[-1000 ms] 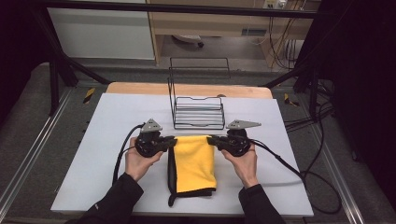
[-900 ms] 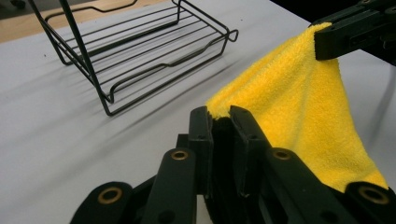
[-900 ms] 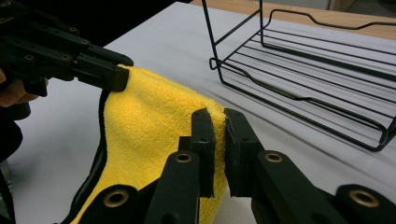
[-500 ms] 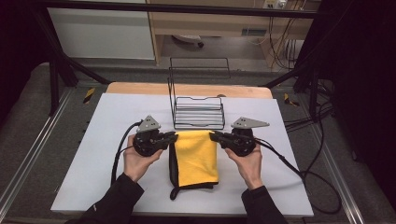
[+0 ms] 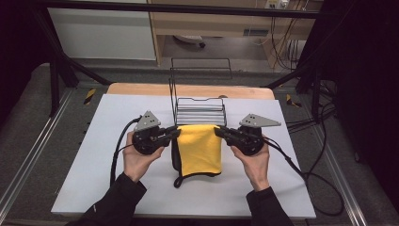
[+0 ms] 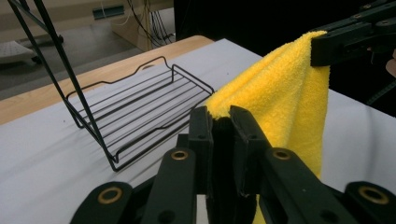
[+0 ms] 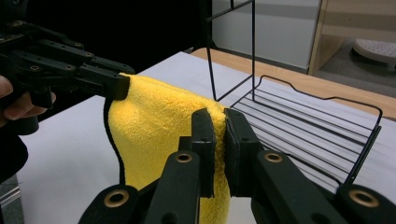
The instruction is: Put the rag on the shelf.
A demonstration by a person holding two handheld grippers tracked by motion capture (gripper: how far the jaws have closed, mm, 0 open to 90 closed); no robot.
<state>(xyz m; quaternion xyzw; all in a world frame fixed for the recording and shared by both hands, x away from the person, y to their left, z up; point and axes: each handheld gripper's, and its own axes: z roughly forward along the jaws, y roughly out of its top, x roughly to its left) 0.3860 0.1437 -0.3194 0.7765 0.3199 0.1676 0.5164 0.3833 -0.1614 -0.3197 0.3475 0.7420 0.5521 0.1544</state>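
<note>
Here, yellow cloth held up by its top corners, pinched tight in left gripper and right gripper, near the wire rack toward the table's far edge.

Even overhead light brightens the white table; surroundings fall dark, and nearby tongs blur slightly.

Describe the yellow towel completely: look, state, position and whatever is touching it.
The yellow towel is a fluffy, terry-like cloth with a black trim along its edge, apparently folded. It hangs off the table, stretched by its top edge between the left hand-held gripper and the right hand-held gripper, each shut on an upper corner. Its lower end drapes down toward the white table, just in front of the black wire rack. Whether the bottom touches the table is unclear.
</note>
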